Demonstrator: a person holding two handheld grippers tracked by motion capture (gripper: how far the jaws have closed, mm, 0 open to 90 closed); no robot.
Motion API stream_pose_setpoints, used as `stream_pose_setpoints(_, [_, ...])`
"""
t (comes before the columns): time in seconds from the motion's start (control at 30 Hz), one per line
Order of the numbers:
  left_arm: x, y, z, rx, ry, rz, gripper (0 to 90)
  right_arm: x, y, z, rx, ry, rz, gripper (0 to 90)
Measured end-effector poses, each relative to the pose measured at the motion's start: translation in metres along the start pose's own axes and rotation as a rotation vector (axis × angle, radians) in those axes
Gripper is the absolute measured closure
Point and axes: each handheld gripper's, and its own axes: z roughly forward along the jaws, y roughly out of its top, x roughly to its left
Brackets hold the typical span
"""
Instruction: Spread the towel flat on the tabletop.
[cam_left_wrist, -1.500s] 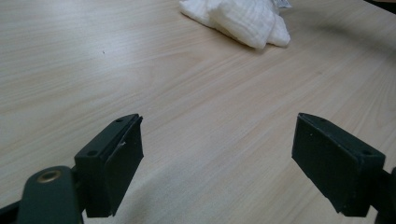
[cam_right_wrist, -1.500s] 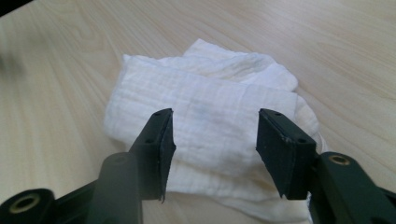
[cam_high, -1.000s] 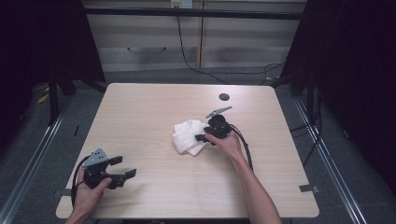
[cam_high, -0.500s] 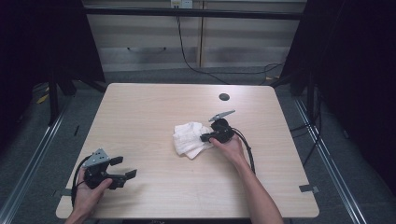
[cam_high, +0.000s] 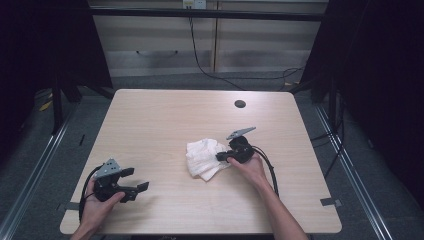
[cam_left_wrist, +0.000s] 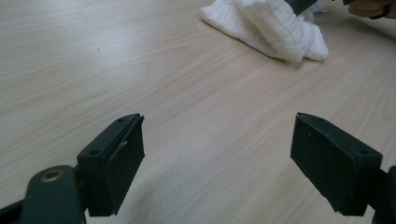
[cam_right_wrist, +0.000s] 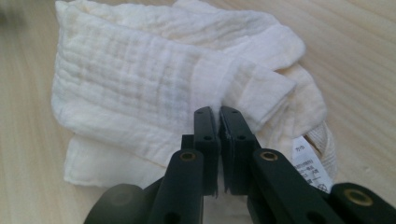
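The white cloth (cam_high: 206, 158) lay bunched a little right of the middle of the pale wooden surface (cam_high: 165, 120), directly at the tip of the right gripper (cam_high: 220, 156), which the right hand (cam_high: 250, 169) held level and pointed toward the person's left. In the right gripper view the cloth (cam_right_wrist: 154, 93) sat just ahead of and partly under the jaws; these stood pressed almost together, having just been closing, with an edge of a folded flap apparently caught at their tips. How much fabric was actually gripped could not be told. Judged: a pinch on that edge.

The cloth's longer run lay roughly across the line of the right jaws, with folded layers stacked toward the far side. The right hand was by far the nearer; the left gripper (cam_high: 131, 180) rested near the front left corner, well apart from the cloth, jaws spread wide with nothing between them. In the left gripper view the cloth (cam_left_wrist: 268, 28) showed far ahead and to the right.

Appearance: thin, crinkled gauze-like weave, off-white, loosely folded over itself in several layers, soft and limp. A printed care label (cam_right_wrist: 310, 165) showed at the near right edge, beside a ribbed hem. Judged: any lift would likely unfold the layers.
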Motion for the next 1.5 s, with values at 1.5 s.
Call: stream_pose_setpoints(1.5, [-0.006,0.007,0.009,0.025,0.021,0.010,30.8,0.054,-0.040,-0.063,-0.104,0.052,-0.055,71.2])
